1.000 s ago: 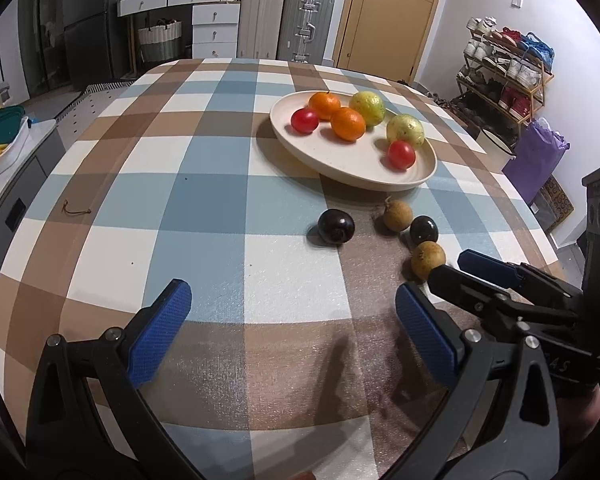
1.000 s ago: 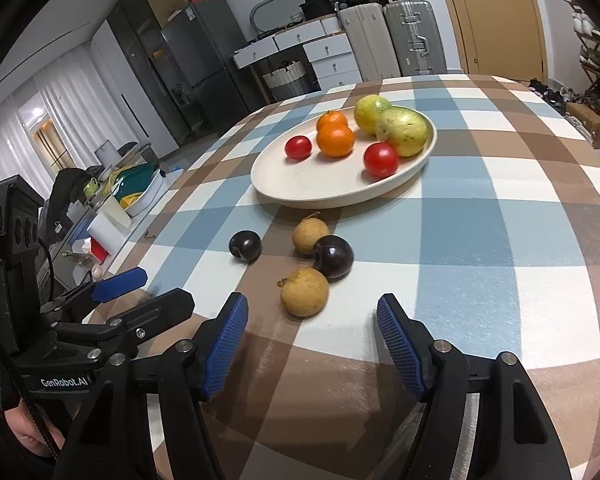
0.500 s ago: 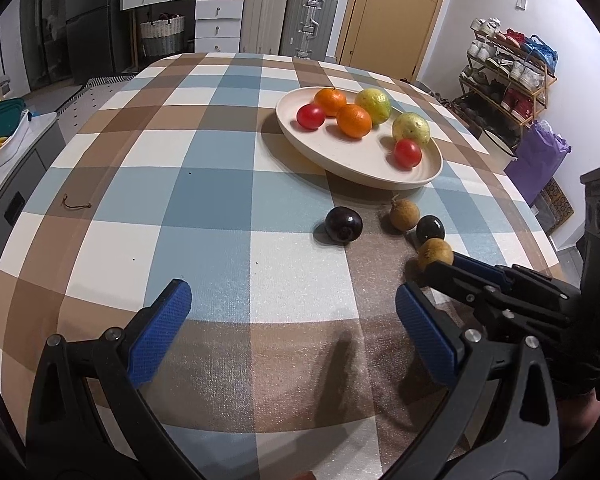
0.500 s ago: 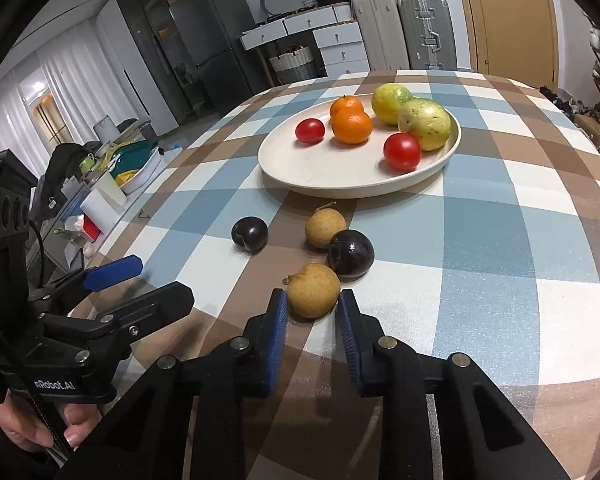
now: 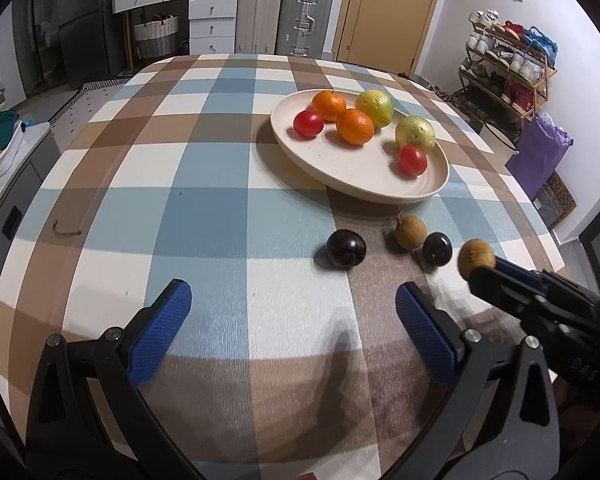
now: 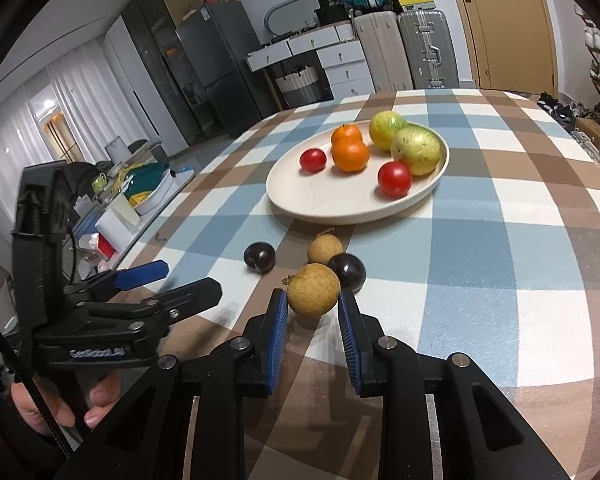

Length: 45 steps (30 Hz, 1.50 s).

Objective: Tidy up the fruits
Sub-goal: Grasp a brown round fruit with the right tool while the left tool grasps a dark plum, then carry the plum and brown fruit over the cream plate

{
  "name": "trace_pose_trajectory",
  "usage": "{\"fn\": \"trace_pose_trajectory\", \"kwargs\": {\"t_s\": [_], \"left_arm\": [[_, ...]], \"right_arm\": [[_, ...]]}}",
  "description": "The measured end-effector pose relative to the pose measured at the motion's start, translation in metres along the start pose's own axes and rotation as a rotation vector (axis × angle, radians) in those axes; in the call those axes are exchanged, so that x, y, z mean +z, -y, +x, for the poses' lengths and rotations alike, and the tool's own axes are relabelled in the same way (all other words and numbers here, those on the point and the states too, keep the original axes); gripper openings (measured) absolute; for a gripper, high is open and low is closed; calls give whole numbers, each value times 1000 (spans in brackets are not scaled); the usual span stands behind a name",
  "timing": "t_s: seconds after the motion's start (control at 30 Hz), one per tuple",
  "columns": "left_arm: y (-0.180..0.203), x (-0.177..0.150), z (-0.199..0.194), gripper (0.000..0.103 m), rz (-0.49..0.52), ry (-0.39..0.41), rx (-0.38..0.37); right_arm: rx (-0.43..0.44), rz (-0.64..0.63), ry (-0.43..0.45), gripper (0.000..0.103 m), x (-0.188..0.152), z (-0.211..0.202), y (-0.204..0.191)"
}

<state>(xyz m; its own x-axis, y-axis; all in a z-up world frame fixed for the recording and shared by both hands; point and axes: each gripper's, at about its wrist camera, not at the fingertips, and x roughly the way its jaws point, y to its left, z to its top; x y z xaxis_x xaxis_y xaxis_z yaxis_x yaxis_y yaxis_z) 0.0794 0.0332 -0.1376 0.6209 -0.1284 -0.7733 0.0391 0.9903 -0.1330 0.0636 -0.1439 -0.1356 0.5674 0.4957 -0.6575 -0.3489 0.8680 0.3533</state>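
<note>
A: Right gripper (image 6: pixel 313 312)?
B: Clamped on the brown fruit (image 6: pixel 313 289), held just above the desk (image 6: pixel 500 240), probably bound for the plate (image 6: pixel 340 208).
A: Left gripper (image 5: pixel 288 312)?
B: Wide open, holding nothing, hovering clear.

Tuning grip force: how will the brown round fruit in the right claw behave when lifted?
The brown fruit looks round, so it may roll if released on the tablecloth. Its skin looks matte, probably not slippery. The right claw pinches it near the tips, so it might squirt out.
</note>
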Motion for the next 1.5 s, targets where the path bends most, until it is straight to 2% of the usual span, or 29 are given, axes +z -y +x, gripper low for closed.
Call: {"fn": "trace_pose_trajectory", "kwargs": {"t_s": [0.2,0.37,0.5,0.53,0.63,0.7,0.73,0.77,0.8,0.83,0.87,0.97,1.1,1.5], "left_arm": [[5,14,21,102,7,-49,11],[9,23,32,101,16,-58,16],[11,27,39,101,27,-74,-5],[12,27,41,98,31,-81,-9],[14,27,46,88,40,-93,-18],[16,26,45,74,49,-78,-51],[16,26,45,64,54,-73,-55],[16,27,45,48,62,-68,-57],[16,27,45,41,69,-65,-74],[15,28,45,27,68,-67,-95],[13,28,45,23,59,-74,-114],[9,30,44,23,35,-86,-174],[12,30,42,23,50,-91,-206],[5,60,32,23,27,-55,-255]], "right_arm": [[15,16,13,26,0,-2,5],[19,21,17,26,-1,-1,9],[20,47,20,26,-1,-2,16],[19,48,20,26,-1,-2,17],[14,48,22,26,0,-3,18],[14,50,24,26,2,-4,18],[14,50,26,26,3,-4,18],[16,51,26,26,5,-3,19],[18,51,25,26,6,-3,19],[21,51,23,26,8,-2,18],[23,50,22,26,9,-2,18],[31,42,21,26,16,0,16],[48,35,24,26,27,2,14],[82,38,44,26,61,10,18]]}}
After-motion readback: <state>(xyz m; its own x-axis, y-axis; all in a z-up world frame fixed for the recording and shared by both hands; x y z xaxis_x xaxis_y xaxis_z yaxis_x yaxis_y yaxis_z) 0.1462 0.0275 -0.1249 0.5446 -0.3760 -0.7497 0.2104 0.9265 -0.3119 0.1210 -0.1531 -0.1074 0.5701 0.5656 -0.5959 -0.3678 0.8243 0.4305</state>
